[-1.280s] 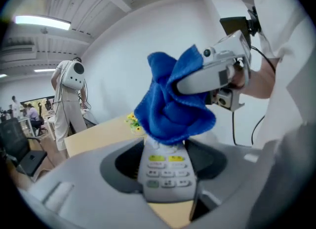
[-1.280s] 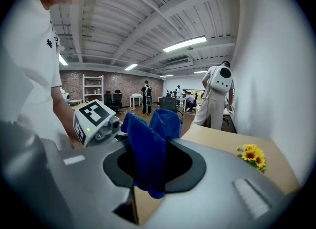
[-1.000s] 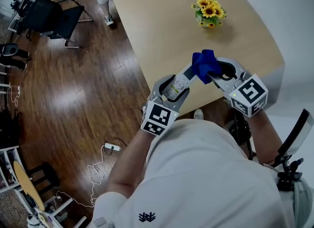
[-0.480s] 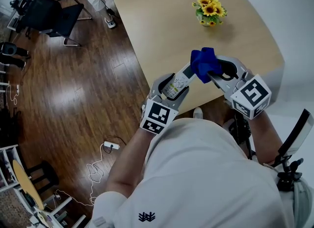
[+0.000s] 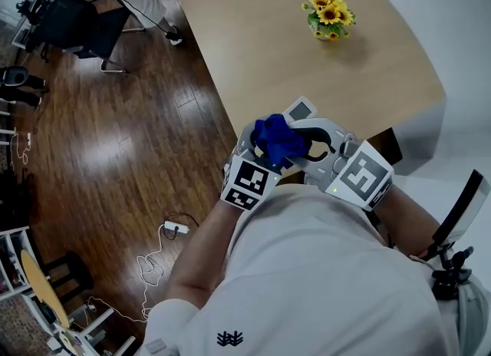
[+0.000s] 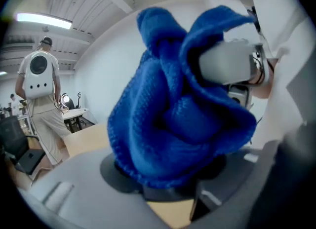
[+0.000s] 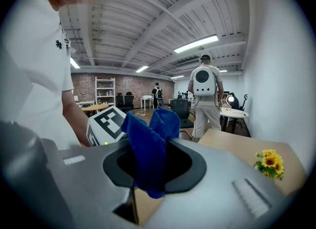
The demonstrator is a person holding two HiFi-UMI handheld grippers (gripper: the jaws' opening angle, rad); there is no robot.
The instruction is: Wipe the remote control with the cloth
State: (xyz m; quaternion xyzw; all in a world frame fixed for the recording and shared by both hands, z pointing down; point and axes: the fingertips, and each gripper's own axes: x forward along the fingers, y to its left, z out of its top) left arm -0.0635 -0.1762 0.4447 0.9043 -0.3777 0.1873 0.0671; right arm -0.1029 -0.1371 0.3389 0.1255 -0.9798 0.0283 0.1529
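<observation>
The remote control [image 5: 299, 109] is light grey, and only its far end shows past the blue cloth [image 5: 278, 140]. My left gripper [image 5: 261, 147] is shut on the remote's near part, above the table's near corner. My right gripper [image 5: 298, 144] is shut on the cloth and holds it on the remote, right over the left jaws. In the left gripper view the cloth [image 6: 177, 119] fills the middle and hides the remote, with a right fingertip [image 6: 232, 67] bedded in it. In the right gripper view the cloth [image 7: 148, 149] hangs bunched between the jaws, and the left gripper's marker cube [image 7: 106, 123] is just behind it.
A pot of sunflowers [image 5: 328, 15] stands at the far side of the wooden table [image 5: 253, 47]. A person with a white backpack [image 7: 205, 95] walks beyond the table's left edge, near a black chair [image 5: 80, 28]. A power strip and cable [image 5: 175, 230] lie on the wood floor.
My right gripper has swept the cloth left and toward me along the remote, from its far end to over the left jaws. The left gripper has kept still.
</observation>
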